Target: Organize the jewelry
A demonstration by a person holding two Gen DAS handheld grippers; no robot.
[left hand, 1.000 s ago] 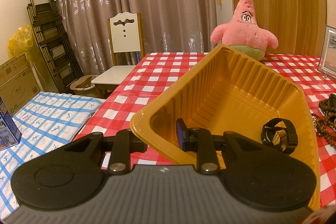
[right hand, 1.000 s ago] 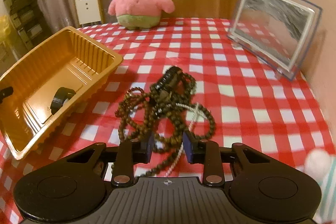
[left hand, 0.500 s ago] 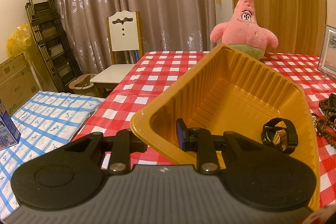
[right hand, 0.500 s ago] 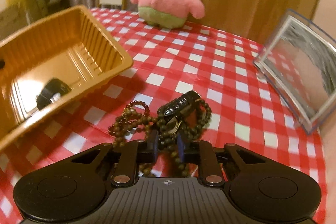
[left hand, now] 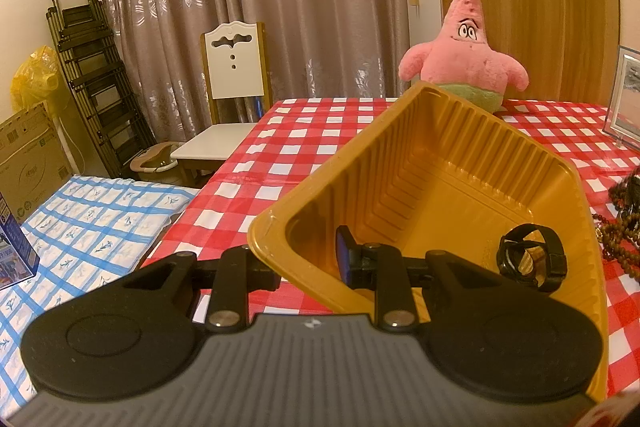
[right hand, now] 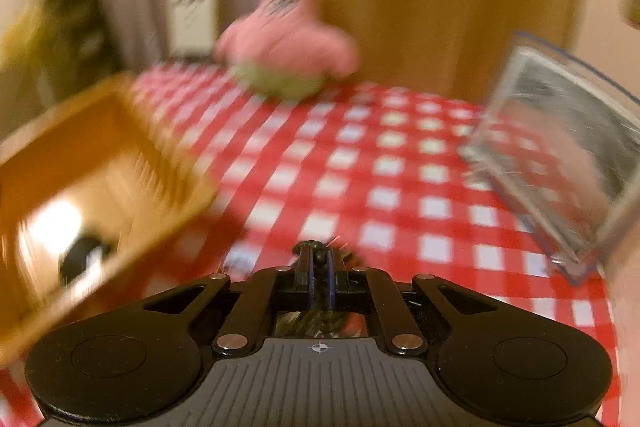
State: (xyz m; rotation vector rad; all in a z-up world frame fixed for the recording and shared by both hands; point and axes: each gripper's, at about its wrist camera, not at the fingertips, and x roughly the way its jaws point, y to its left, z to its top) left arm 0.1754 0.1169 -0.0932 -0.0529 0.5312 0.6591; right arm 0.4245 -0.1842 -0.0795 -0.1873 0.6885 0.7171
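An orange plastic tray (left hand: 460, 187) stands tilted on the red-checked table. My left gripper (left hand: 308, 263) is shut on its near corner wall, one finger inside and one outside. A black ring-shaped band (left hand: 530, 261) lies in the tray. Brown bead strands (left hand: 624, 243) show at the right edge of the left wrist view. In the blurred right wrist view my right gripper (right hand: 319, 267) is closing, its pads pressed on a bunch of the dark bead strands (right hand: 318, 255). The tray (right hand: 100, 155) with the black band (right hand: 82, 259) lies to its left.
A pink star plush (left hand: 466, 67) sits at the table's far side. A clear standing picture frame (right hand: 560, 155) is on the right. Left of the table are a white chair (left hand: 234, 75) and a blue-checked bed (left hand: 80, 219).
My right gripper has gone forward over the bead pile and its jaws have come together on the strands; its view is now blurred. The left gripper and the tray have kept still.
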